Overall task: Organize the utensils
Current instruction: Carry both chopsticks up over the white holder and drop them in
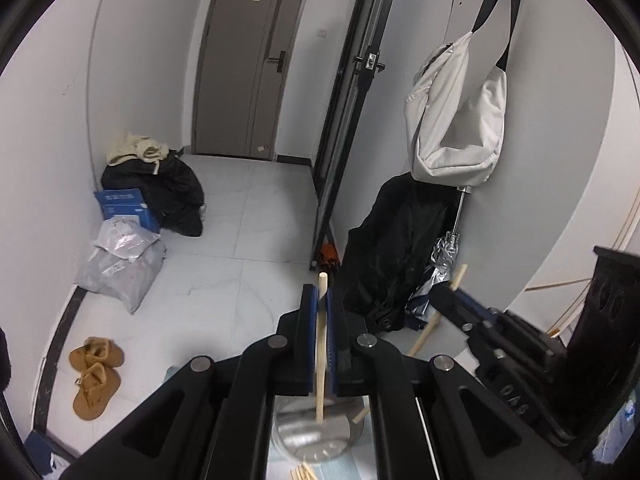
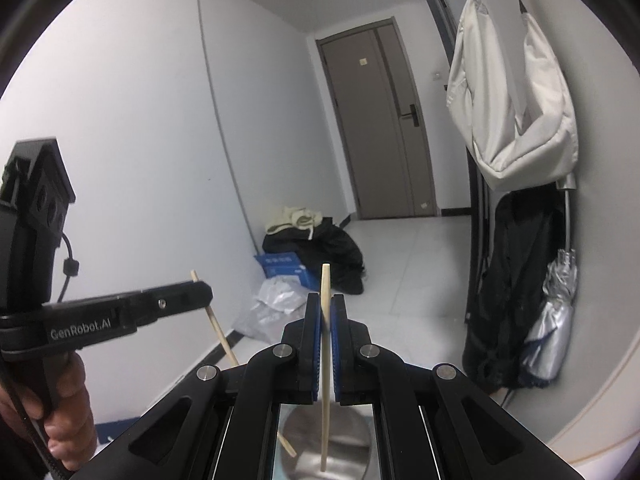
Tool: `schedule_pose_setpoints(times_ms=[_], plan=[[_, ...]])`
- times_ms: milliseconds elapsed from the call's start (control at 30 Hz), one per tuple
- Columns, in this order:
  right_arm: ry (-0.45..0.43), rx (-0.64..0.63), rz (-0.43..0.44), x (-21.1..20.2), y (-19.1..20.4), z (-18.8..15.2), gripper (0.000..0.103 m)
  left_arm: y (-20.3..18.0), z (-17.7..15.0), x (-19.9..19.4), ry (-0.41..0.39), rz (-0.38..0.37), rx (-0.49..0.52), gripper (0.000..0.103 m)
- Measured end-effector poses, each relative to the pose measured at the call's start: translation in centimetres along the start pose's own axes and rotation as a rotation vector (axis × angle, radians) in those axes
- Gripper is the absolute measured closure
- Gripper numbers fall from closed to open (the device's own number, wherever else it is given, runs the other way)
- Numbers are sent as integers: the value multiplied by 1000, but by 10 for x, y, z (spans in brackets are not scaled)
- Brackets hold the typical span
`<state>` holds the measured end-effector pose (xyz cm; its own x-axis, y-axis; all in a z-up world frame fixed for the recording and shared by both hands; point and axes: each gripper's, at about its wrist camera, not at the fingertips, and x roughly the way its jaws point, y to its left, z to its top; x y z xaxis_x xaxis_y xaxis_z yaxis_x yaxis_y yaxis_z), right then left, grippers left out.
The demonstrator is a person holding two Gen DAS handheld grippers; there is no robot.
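In the left wrist view, my left gripper [image 1: 321, 298] is shut on a pale wooden chopstick [image 1: 320, 360] that stands nearly upright between the blue pads. Its lower end hangs over a round metal holder [image 1: 316, 436]. To the right, my right gripper [image 1: 450, 290] grips a second, tilted chopstick [image 1: 425, 336]. In the right wrist view, my right gripper [image 2: 326, 300] is shut on its chopstick [image 2: 325, 400] above the metal holder [image 2: 344, 440]. My left gripper [image 2: 202, 292] is at the left with its chopstick [image 2: 222, 338], held by a hand [image 2: 64, 408]. Several loose chopsticks [image 1: 304, 472] lie below.
A grey door [image 1: 248, 60] closes the far end of the tiled hallway. A white bag [image 1: 456, 120], a black coat [image 1: 392, 248] and a folded umbrella [image 1: 440, 264] hang on the right wall. Dark clothes [image 1: 168, 188], a blue box [image 1: 124, 204], grey parcels [image 1: 120, 264] and brown slippers [image 1: 94, 376] line the left wall.
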<state>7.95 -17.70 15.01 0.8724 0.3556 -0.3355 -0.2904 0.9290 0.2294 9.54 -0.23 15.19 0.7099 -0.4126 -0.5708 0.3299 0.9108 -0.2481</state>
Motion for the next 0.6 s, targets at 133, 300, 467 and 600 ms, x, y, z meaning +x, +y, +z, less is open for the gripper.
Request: schedule_pose_setpoints(times_ms=[133, 300, 467, 600], plan=[[-6, 26, -12, 27, -14, -7, 99, 7, -3, 19, 10, -1, 11, 102], [-23, 34, 4, 42, -23, -13, 99, 14, -9, 38, 8, 7, 15, 102], [38, -29, 35, 60, -16, -30, 99, 21, -14, 57, 73, -8, 17, 102], [106, -80, 56, 70, -10, -48, 99, 24, -19, 68, 111, -18, 25, 102]])
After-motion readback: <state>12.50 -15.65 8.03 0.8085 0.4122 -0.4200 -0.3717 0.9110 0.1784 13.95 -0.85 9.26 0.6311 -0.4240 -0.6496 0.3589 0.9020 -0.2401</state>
